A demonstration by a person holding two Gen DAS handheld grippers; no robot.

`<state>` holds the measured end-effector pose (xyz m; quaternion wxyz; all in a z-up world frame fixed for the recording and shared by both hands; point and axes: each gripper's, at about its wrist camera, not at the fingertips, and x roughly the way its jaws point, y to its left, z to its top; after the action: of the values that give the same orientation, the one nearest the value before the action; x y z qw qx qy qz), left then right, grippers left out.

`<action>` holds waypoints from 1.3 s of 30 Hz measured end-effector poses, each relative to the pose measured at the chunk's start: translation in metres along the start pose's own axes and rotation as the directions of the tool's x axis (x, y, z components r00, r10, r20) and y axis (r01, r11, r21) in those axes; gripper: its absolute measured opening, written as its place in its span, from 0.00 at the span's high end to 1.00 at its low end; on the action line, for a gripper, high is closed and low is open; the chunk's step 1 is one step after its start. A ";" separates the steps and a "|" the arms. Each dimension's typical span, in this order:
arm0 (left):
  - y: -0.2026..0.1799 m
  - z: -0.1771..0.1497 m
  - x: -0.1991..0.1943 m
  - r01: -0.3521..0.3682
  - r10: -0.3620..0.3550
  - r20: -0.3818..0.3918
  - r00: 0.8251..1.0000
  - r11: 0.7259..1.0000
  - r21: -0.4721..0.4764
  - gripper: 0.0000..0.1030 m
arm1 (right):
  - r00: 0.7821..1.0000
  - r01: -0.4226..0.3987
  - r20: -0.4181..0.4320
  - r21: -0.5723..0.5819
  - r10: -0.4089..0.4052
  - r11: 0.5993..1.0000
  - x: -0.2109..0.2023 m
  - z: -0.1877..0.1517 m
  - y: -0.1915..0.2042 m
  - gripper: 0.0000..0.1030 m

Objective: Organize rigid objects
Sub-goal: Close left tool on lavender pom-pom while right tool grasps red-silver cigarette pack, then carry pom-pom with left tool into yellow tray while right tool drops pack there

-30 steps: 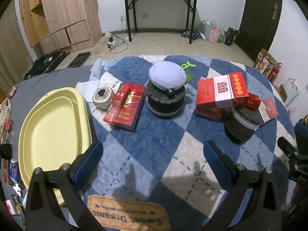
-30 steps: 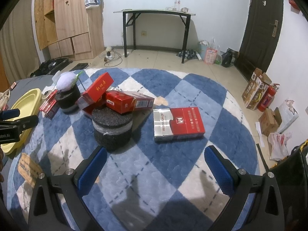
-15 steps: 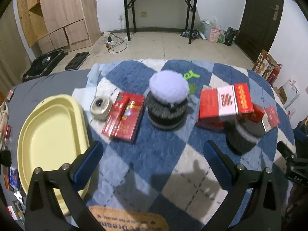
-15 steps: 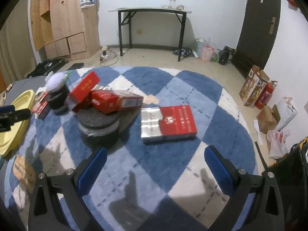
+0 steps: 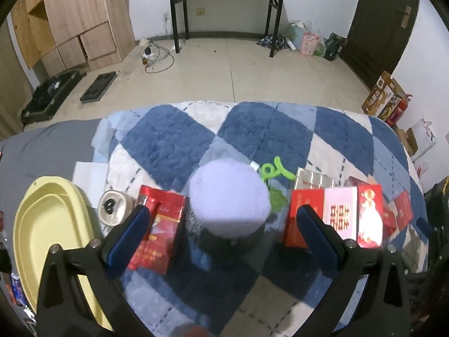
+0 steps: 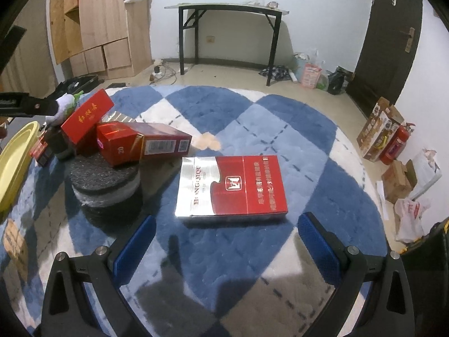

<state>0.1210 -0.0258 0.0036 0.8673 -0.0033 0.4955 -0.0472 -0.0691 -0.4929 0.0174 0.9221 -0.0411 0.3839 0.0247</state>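
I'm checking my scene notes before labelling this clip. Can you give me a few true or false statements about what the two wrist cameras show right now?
1. The left gripper is open, its fingers either side of the dark foam cylinder with the fluffy lilac top. True.
2. The right gripper is shut on the flat red and silver carton. False: it is open, and the carton lies on the blue and white checked rug ahead of it.
3. The pale yellow oval tray holds a red carton. False: nothing shows inside it.
4. A red carton rests partly on the plain dark foam cylinder. True.
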 end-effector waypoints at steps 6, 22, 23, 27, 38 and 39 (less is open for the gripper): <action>0.003 0.008 0.021 0.019 -0.021 -0.036 0.999 0.999 -0.051 0.00 | 1.000 -0.003 -0.009 -0.020 0.002 1.000 0.021 0.002 -0.002 0.00; 0.022 0.014 0.009 0.135 -0.136 0.002 0.991 0.983 -0.122 0.46 | 0.999 0.001 0.032 -0.069 0.002 0.998 0.043 0.006 -0.009 0.15; 0.023 0.013 0.008 0.138 -0.138 0.006 0.990 0.983 -0.118 0.46 | 0.999 0.003 0.037 -0.069 0.000 0.998 0.040 0.006 -0.009 0.15; 0.030 0.009 0.005 0.159 -0.159 0.012 0.987 0.979 -0.124 0.51 | 0.999 0.000 0.047 -0.059 0.003 0.998 0.029 0.007 -0.009 0.15; 0.104 -0.007 -0.072 0.142 -0.124 0.121 0.985 0.977 -0.160 0.51 | 0.987 -0.045 0.148 -0.142 0.066 0.989 -0.048 0.038 0.019 0.15; 0.121 -0.011 -0.080 0.123 -0.102 0.123 0.987 0.976 -0.180 0.51 | 0.982 -0.069 0.163 -0.173 0.097 0.983 -0.061 0.045 0.030 0.15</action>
<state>0.0811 0.1020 0.0600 0.8857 -0.1153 0.4469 -0.0494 -0.0825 -0.4598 0.0910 0.9432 -0.0995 0.3013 0.0987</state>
